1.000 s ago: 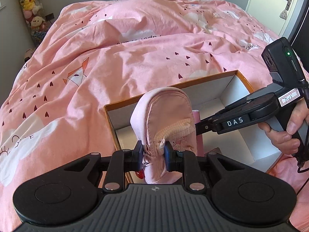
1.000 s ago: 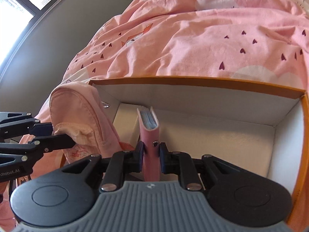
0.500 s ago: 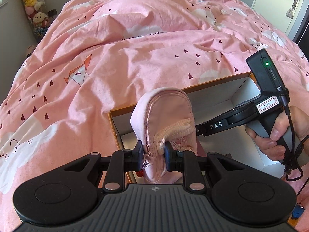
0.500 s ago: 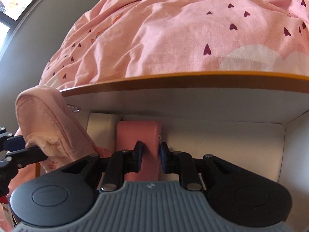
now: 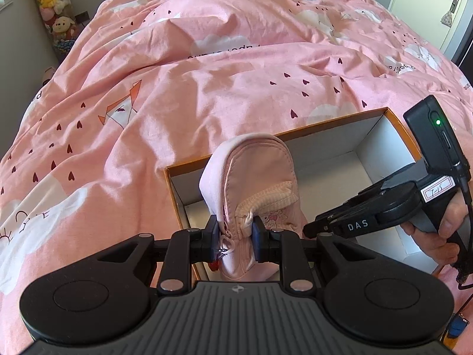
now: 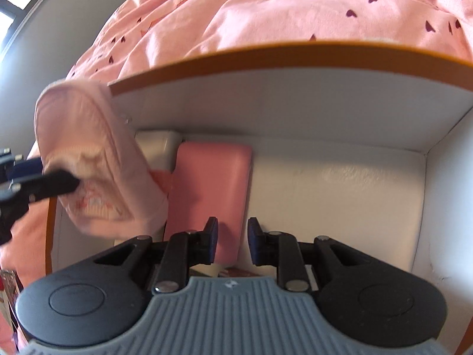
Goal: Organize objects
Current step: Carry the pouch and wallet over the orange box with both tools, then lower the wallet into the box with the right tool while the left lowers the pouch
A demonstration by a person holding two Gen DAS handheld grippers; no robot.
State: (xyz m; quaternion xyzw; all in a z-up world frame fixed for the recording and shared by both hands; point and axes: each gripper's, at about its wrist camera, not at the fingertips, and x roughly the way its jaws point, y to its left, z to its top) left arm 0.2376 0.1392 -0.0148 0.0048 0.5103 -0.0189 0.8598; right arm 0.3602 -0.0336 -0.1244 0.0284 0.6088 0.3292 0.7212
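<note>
Released since half a second ago, the pink wallet [image 6: 211, 195] now lies flat on the white floor of the box [image 6: 340, 201], where earlier it stood upright, pinched between the fingers of the right hand-held gripper [image 6: 232, 242]. That hand-held gripper now stands with its jaws parted and nothing between them, the wallet's near end showing in the gap just beyond the blue pads. The wallet sits toward the left part of the box floor, close to the far wall. The left hand-held gripper [image 5: 235, 238] has kept its narrow grip on the small pink backpack [image 5: 254, 183], pinching it low down by the zipper and front pocket, so the bag hangs upright over the left end of the box [image 5: 369, 153]. In the right wrist view the backpack [image 6: 94, 162] partly overlaps the wallet's left edge; whether they touch cannot be told. In the left wrist view the right hand-held gripper [image 5: 313, 227] reaches into the box from the right, with the person's hand [image 5: 437, 233] on its handle. The box, orange-rimmed and white inside, rests on a bed covered by a pink duvet [image 5: 207, 88] printed with small dark hearts and white clouds.
</note>
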